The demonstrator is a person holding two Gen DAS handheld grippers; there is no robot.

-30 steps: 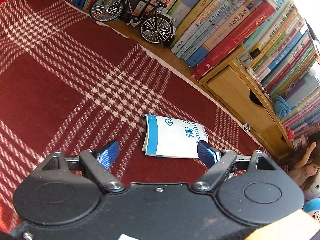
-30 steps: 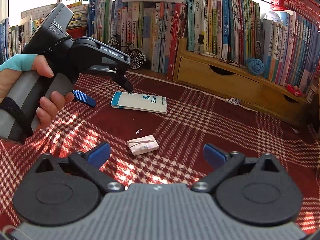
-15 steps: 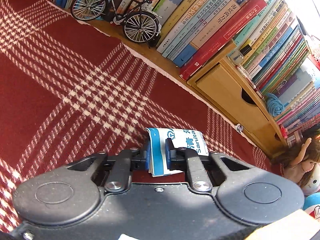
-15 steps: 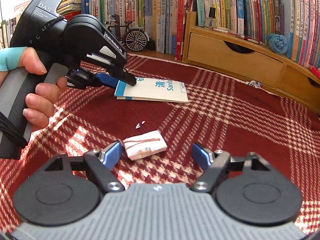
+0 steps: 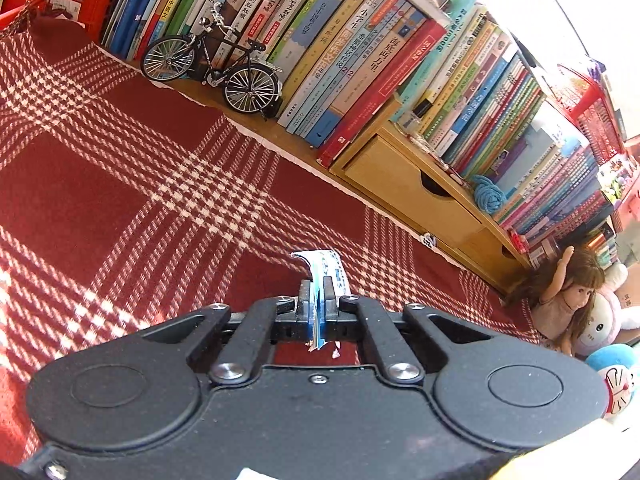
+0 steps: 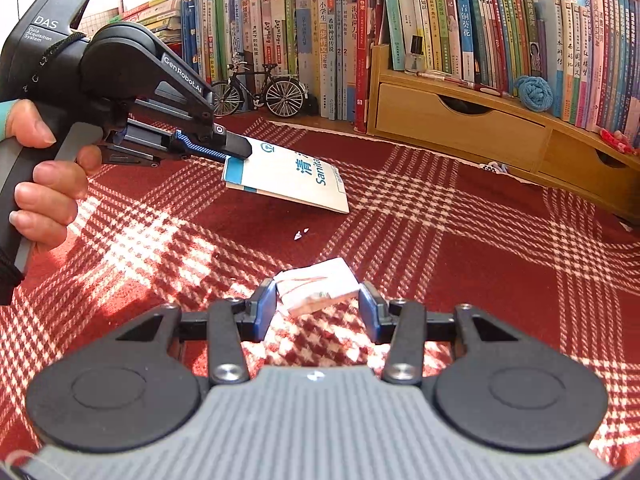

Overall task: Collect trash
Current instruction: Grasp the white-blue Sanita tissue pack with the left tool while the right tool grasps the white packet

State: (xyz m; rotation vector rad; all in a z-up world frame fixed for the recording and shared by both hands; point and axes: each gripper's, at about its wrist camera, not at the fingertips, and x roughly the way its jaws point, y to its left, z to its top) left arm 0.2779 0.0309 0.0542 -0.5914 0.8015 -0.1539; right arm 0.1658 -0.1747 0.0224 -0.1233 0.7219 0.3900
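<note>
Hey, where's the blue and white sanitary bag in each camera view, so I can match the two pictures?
Left wrist view: the blue and white bag sits at centre, edge-on, pinched between the left gripper fingers.
Right wrist view: it is at upper centre-left, held by one end in the left gripper, tilted, its far end low near the cloth.
Shared landmark: the model bicycle by the books.

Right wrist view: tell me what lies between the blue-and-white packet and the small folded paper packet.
Only tiny white paper scraps on bare red plaid cloth, between the blue-and-white packet and the small folded paper packet; the right wrist view shows it.
</note>
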